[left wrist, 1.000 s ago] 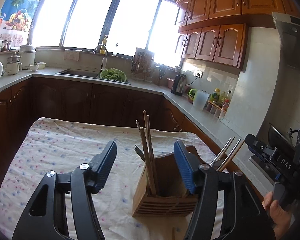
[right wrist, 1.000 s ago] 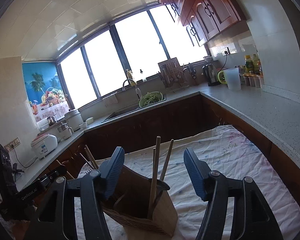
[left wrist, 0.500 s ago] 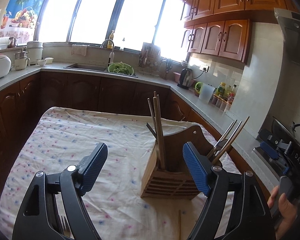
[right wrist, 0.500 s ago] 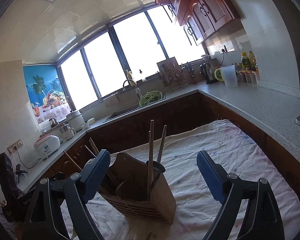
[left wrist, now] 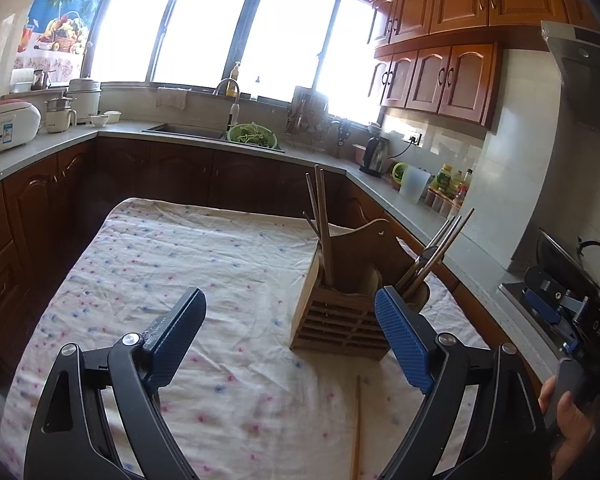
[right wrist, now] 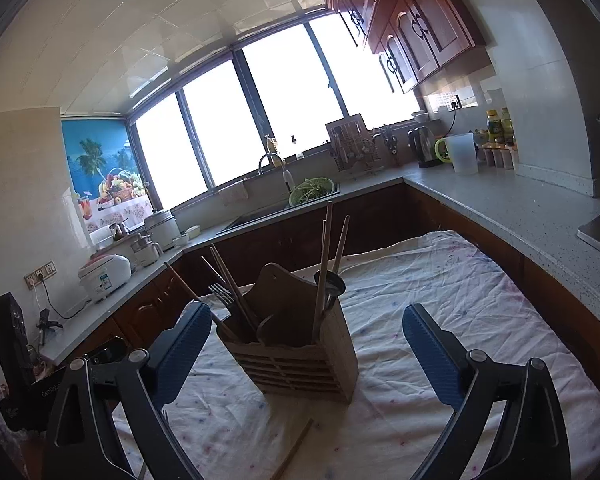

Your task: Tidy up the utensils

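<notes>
Standing on the cloth-covered tabletop (left wrist: 188, 264), the wooden utensil holder (left wrist: 340, 320) sits at two o'clock of the wide-open, empty left claw (left wrist: 288, 340). Only the right view shows a fork (right wrist: 222, 294) inside; there the holder is centred between the right claw's (right wrist: 306, 360) spread, empty jaws. A loose chopstick (left wrist: 356, 428) lies at six o'clock of it.

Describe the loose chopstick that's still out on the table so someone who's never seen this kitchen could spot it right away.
Find the table under the white cloth with pink and blue dots, then the slatted wooden utensil holder standing on it. On the cloth in front of the holder lies a single thin wooden chopstick. It alone lies flat; the other chopsticks stand up in the holder.
</notes>
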`<state>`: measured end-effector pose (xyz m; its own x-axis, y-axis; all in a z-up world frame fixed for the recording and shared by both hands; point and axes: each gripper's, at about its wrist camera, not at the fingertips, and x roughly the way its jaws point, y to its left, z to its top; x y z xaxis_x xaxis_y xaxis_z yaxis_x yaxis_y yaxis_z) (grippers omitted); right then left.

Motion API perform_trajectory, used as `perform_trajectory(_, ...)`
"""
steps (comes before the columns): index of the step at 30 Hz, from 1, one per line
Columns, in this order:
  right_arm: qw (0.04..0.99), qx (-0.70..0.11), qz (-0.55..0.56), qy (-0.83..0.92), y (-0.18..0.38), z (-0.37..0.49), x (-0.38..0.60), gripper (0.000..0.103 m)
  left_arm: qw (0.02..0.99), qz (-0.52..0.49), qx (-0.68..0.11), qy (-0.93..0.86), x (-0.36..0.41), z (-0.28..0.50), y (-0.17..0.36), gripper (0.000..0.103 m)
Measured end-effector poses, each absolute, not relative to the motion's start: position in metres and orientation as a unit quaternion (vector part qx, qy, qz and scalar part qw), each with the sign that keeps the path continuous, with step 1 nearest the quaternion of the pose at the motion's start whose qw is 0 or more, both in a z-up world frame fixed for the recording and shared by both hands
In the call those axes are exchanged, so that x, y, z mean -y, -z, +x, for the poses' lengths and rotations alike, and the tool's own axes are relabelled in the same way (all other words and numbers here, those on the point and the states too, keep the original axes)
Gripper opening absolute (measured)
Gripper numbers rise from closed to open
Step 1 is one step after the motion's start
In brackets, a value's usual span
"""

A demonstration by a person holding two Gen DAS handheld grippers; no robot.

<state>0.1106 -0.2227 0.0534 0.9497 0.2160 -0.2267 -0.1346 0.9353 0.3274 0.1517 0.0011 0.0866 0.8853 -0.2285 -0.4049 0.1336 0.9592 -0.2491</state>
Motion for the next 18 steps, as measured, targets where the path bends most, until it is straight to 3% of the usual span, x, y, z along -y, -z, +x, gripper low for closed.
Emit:
perform_trajectory(8, 0.977, -0.121, 0.141, -0.11, -0.048, 0.069, 0.208, 0.1, 0.963, -0.111, -0.228, 0.091, -0.014, 0.117, -0.079, 0.092)
perform_trajectory(13, 0.984, -0.096, 0.101, -0.115, -0.079, 0.044, 0.2, 0.103, 0.969, -0.101, -0.203, 0.099, -0.014, 0.091, -0.101, 0.093)
perform_trajectory(15, 0.987, -0.07, 0.083, -0.118, -0.09, 0.029, 0.196, 0.103, 0.976, -0.087, -0.18, 0.091, -0.01, 0.075, -0.109, 0.103)
perform_trajectory(18, 0.991, -0.055, 0.053, -0.107, -0.085, 0.011, 0.187, 0.103, 0.982, -0.051, -0.169, 0.066, 0.001, 0.059, -0.099, 0.103)
